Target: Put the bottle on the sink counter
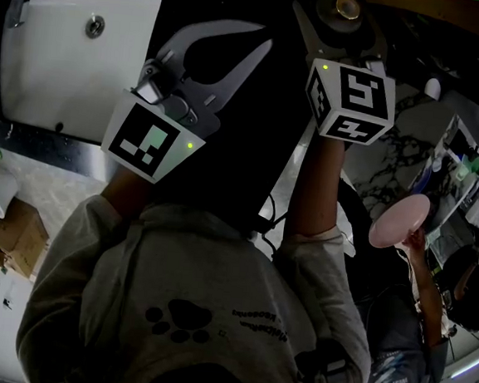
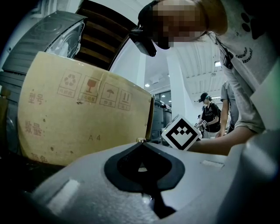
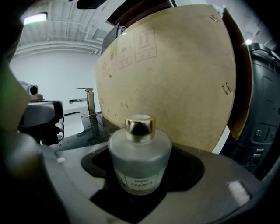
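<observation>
Between the pressing jaws of the right gripper [image 3: 143, 168], upright squat frosted-glass bottle [image 3: 139, 151], gold cap, small white label with unreadable print, base hidden by jaws, left gripper [image 2: 140, 142] closed, empty.

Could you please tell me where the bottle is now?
The bottle is held in the right hand-held gripper, in front of a cardboard box; in the head view, at the top, right of the sink.
</observation>
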`<control>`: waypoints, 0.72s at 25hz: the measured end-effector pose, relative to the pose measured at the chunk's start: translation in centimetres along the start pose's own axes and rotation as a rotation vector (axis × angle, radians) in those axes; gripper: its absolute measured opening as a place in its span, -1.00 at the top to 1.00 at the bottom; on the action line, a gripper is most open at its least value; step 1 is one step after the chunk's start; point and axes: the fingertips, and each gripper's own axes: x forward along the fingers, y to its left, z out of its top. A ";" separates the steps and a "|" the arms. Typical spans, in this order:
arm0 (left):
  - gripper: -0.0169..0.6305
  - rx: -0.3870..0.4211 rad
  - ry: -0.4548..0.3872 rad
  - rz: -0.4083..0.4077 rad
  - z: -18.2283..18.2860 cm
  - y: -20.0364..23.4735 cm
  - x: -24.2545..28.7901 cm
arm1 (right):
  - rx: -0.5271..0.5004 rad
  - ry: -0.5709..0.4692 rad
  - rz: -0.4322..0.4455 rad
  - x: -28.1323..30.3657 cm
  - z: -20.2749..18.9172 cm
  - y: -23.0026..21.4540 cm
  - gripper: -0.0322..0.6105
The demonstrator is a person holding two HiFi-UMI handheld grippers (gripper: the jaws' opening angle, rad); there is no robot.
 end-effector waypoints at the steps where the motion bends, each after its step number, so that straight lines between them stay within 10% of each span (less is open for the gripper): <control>1: 0.96 -0.002 0.000 0.001 0.0 0.0 -0.1 | 0.004 -0.001 0.002 0.0 0.0 0.0 -0.15; 18: 0.96 -0.025 -0.032 -0.003 0.9 0.1 -0.7 | -0.017 0.060 0.002 0.1 -0.6 0.1 -0.15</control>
